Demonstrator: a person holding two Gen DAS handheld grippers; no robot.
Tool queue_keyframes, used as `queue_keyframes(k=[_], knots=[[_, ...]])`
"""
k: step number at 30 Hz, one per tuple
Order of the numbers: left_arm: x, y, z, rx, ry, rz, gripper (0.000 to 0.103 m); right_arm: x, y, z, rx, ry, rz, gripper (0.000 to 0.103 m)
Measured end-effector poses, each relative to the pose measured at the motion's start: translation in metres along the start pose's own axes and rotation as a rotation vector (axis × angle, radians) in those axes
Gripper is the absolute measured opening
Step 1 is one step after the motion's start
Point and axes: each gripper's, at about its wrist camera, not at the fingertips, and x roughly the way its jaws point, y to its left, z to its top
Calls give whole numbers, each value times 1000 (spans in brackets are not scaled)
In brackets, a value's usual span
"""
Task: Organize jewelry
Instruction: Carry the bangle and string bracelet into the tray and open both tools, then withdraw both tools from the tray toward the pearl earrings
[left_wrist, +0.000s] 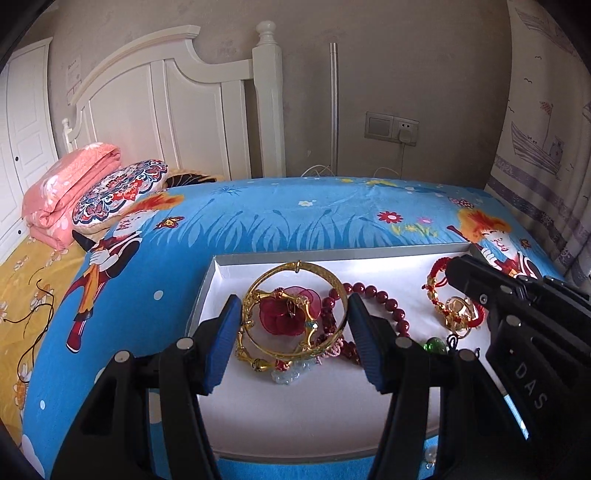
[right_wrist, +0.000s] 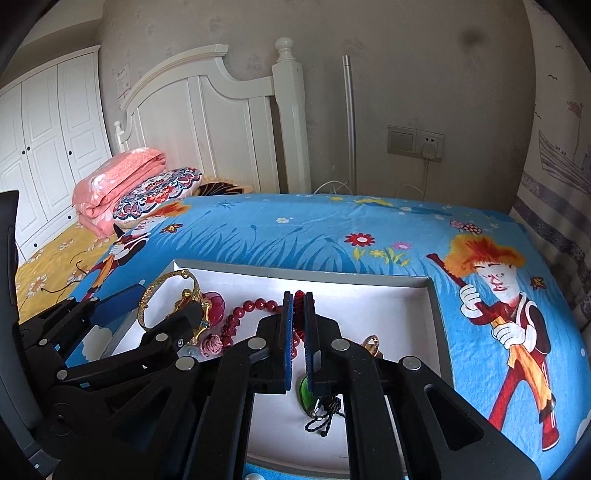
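On the far left, a folded pink quilt and a patterned cushion lay at the head of the bed, before the white headboard. A shallow white tray rested on the blue cartoon bedsheet, and all the jewelry lay inside it.

The left gripper hovered low over the tray's left part with its blue-padded fingers spread wide apart. Between them lay a gold bangle, a second gold bracelet of bamboo-like links and a dark red fabric flower, all overlapping in one heap. Just right of the heap, a string of dark red beads curved past the right finger, and a green glass pendant lay beside that finger.

Further right, the right gripper had its two fingers brought close together, with part of the red bead string in the narrow gap; whether the pads actually pinched the beads could not be told. A red cord bracelet with gold charms and a gold ring lay under it, toward the tray's right side.
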Motion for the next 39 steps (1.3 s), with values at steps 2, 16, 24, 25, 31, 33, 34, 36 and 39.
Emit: queue_keyframes(k=[2, 16, 24, 25, 31, 33, 34, 36, 39], knots=[[5, 2, 2, -5, 4, 5, 57, 7, -4, 1, 13, 12, 0, 6], [18, 12, 9, -57, 21, 25, 68, 21, -22, 0, 82, 66, -5, 8], [12, 16, 3, -55, 22, 26, 80, 15, -26, -8, 89, 76, -4, 30], [9, 17, 1, -58, 21, 24, 83, 13, -25, -9, 85, 76, -3, 30], [-21, 28, -20, -92, 9, 2, 96, -13, -16, -23, 59, 64, 25, 30], [-33, 33, -30, -105, 3, -2, 97, -22, -12, -31, 45, 67, 35, 30], [-38, 35, -36, -107, -3, 4, 97, -27, -11, -36, 42, 67, 39, 30], [-51, 39, -48, -112, -16, 15, 98, -36, -8, -45, 38, 65, 43, 32], [-68, 43, -65, -95, -28, 39, 98, -51, -2, -60, 35, 52, 41, 42]])
